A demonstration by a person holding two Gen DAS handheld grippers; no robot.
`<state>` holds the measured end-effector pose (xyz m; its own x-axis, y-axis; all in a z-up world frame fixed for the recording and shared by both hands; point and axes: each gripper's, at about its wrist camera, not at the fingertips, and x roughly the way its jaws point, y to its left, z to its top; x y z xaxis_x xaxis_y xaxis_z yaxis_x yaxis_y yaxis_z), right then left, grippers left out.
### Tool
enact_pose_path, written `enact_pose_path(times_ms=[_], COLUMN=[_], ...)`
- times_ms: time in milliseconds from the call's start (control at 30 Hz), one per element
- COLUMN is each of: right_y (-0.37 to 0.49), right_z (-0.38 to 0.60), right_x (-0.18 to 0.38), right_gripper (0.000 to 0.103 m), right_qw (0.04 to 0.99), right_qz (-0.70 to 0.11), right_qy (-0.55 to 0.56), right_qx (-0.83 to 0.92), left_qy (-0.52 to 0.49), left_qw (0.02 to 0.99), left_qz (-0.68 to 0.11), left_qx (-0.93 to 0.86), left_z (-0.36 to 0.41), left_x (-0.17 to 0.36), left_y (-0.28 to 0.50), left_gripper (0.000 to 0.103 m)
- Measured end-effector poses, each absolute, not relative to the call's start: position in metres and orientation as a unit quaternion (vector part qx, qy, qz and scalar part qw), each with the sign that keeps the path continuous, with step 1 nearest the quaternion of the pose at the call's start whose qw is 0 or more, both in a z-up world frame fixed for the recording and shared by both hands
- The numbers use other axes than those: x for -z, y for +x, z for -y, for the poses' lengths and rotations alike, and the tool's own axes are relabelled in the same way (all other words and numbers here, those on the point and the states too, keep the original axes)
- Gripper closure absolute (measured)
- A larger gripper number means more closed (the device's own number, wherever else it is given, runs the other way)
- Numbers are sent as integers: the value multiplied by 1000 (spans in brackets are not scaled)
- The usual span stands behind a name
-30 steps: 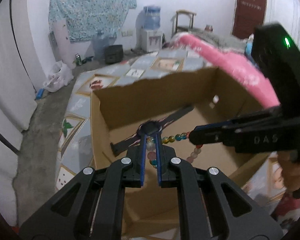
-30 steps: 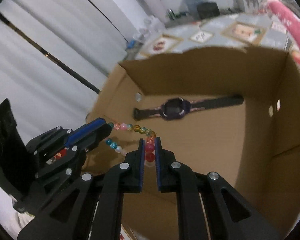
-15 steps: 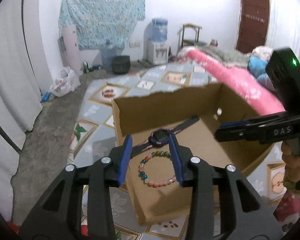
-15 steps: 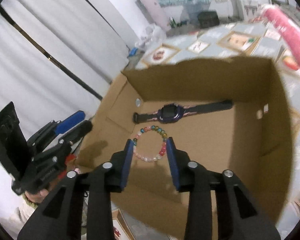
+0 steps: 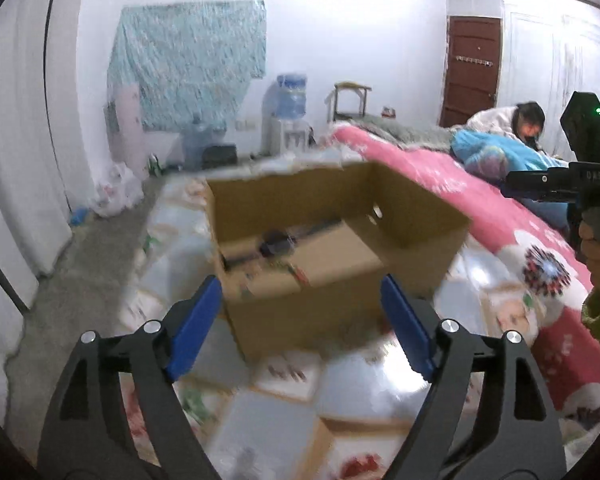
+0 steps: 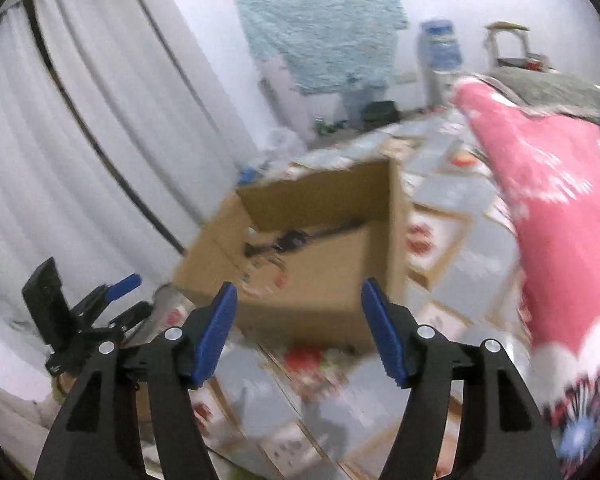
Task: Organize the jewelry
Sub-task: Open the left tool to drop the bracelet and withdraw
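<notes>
Open brown cardboard box sits on the patterned tile floor, just beside the pink floral bed cover. This box is the landmark.

Inside the box, along its far wall: dark-strapped wristwatch with a purple-black face, lying flat. Nearer the front wall of the box: a ring of coloured beads, the bracelet, blurred and half hidden by the box's front wall, also resting on the box floor. Judgement: both pieces are stowed; that part of the tidying looks done.

Left claw: blue pads spreading apart, nothing between them, outside the box on its near side. Right claw: likewise spreading, empty, in front of the box and clear of it.

No other jewelry can be made out outside the box; motion blur is heavy, so small items on the floor could be missed. What is left, if anything, I cannot tell.
</notes>
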<state>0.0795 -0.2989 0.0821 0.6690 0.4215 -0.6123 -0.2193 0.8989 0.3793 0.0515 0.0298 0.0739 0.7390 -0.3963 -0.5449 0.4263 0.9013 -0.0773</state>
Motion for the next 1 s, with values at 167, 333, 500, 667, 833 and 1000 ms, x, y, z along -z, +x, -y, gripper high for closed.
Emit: enact_pose_path(times_ms=[167,333,500,667,833,1000], right_y=[57,46,43,50,68,86], right_z=[293,283,262,256,253,244], right_x=[-29,13,24,24,32,44], right_gripper=[40,40,40,55,67,75], right_qw=[900,882,885,891,878,858], right_qz=[-408,-444,-451,-447,-469,-502], right_qy=[109,133,86,51,57,75], right_qx=[-107,-90,-74,-62,-79,-76], left_qy=[9,31,108,118,94,115], left_qw=[908,897,896,897,896,896], left_qz=[-360,-382,-385,-389,-396,-389], left_qx=[213,220,192,173,176,180], left_z=[-18,-3,19,23,21,30], left_x=[-21,5,18,20,22,27], left_y=[46,46,50,57,62,61], left_gripper=[24,24,24,24,24,24])
